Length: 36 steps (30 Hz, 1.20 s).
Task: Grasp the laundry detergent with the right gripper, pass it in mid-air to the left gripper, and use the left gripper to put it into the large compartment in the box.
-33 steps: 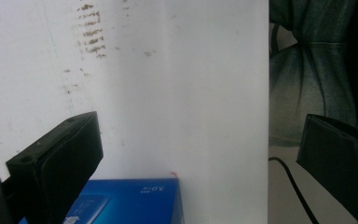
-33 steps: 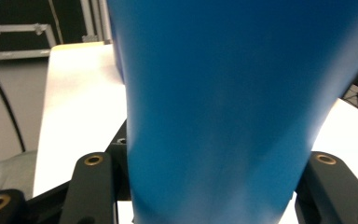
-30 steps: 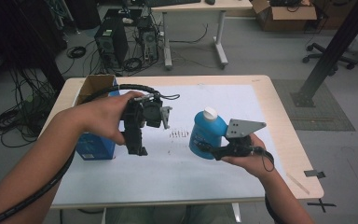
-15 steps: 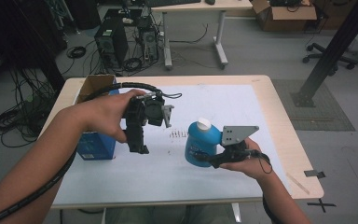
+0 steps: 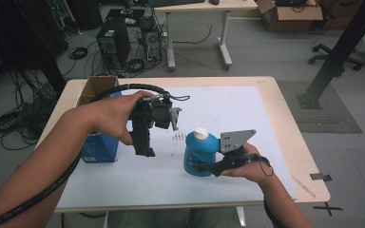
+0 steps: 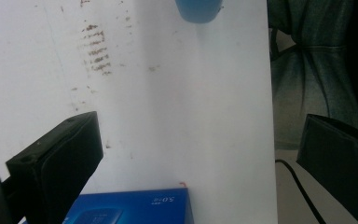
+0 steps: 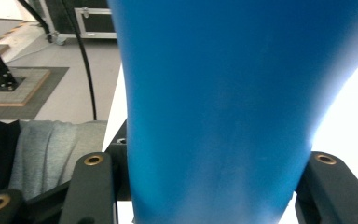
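A blue bottle with a white cap stands upright at or just above the white sheet, right of centre. My right gripper is shut on its lower body from the right, and in the right gripper view the blue bottle sits between both jaws. My left gripper hangs above the sheet to the bottle's left, pointing down, open with nothing in it. In the left gripper view the left gripper has its jaws wide apart, and the bottle's base shows at the top edge.
A blue carton stands at the table's left under the left hand, with an open cardboard box behind it. The blue carton lies just below the left jaws. Dark smudges mark the white sheet. Desks, computers and cables stand beyond the table.
The right gripper has carried the blue bottle a little to the left and toward the table's near edge. The left gripper has stayed where it was, still open.
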{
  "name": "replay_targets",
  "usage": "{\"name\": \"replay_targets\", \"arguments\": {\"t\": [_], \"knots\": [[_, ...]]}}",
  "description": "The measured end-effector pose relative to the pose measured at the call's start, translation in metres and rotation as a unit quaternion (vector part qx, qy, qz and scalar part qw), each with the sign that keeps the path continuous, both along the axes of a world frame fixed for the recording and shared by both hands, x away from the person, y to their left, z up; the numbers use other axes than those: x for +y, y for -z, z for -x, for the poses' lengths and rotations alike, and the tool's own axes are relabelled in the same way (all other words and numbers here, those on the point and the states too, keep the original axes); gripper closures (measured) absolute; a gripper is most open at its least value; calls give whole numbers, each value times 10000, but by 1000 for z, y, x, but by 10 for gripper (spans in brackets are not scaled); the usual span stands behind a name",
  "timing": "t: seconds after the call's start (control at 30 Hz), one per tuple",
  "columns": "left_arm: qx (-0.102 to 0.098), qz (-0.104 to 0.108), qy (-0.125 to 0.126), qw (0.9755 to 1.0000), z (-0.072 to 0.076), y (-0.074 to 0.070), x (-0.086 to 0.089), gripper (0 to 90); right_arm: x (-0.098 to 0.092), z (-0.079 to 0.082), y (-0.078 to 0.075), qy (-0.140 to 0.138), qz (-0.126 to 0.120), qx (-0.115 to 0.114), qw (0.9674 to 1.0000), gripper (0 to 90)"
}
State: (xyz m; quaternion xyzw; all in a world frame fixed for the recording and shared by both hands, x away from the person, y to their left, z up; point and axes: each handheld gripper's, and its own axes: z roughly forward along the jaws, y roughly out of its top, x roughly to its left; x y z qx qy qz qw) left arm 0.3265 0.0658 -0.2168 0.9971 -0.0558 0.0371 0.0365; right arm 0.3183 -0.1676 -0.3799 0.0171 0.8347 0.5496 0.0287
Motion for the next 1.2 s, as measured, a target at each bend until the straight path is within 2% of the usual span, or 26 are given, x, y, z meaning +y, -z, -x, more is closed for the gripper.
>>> {"name": "replay_targets", "arguments": {"t": [0.13,0.47,1.03,1.2], "knots": [[11,-16,17,10000,0,1,-2,4,6,1,2,-141,10,13,9999,442],[96,-2,78,9999,1,4,-7,2,17,-2,3,-279,-6,20,9996,442],[115,-4,96,9999,0,7,-13,2,42,-13,9,-467,8,109,9988,442],[139,-16,90,9999,0,9,-15,2,50,-15,10,-527,31,65,9986,441]]}}
